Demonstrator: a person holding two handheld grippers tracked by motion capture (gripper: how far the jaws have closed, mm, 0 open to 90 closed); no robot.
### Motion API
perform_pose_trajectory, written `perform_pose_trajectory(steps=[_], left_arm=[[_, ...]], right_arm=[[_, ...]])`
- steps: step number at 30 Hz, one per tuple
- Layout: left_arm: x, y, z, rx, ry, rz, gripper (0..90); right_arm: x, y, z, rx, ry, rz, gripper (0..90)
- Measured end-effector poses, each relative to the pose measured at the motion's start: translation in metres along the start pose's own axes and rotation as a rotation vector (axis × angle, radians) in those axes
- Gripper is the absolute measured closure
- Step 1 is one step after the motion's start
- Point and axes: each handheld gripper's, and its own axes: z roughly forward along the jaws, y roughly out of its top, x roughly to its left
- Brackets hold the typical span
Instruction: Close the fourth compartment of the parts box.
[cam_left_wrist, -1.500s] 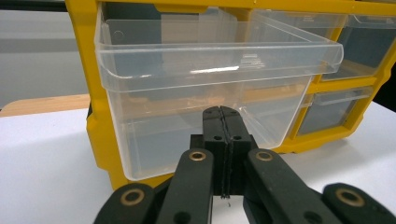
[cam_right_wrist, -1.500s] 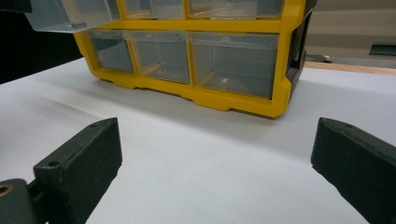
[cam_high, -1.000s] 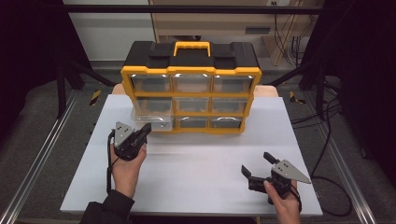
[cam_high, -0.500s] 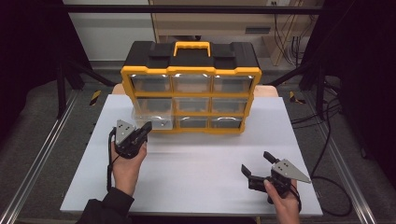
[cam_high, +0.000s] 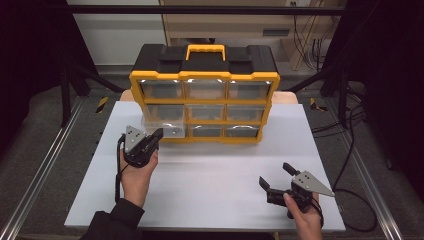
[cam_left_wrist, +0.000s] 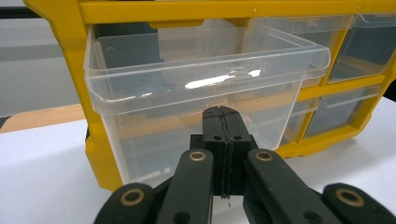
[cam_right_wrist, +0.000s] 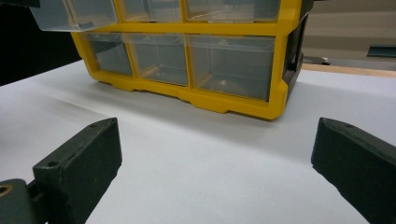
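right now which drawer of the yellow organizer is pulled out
The left drawer of the middle row. It juts forward from the frame toward the left gripper, whose jaws are shut at its front. The other drawers sit flush.

A white surface (cam_high: 210, 175) lies under everything, black frame rails (cam_high: 35, 175) run along both sides, and cables (cam_high: 350, 150) trail on the right floor.

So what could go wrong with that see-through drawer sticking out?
The clear drawer is pulled partway out of the yellow cabinet; pulled further, it might drop onto the table. The left gripper looks shut on its front, and that hold might slip.
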Motion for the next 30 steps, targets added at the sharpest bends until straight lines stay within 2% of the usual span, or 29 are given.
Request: perform_pose_trajectory(steps=[17,30], left_arm=[[-0.0001,0.0041,0.003,0.009,-0.003,0.009,90.0],[0.0,0.0061,0.0069,0.001,0.001,0.008,90.0]], right_arm=[[0.0008,-0.0004,0.0044,0.002,0.006,0.006,2.2],[-0.0002,0.0006,-0.0004,-0.011,0.005,0.007,2.0]])
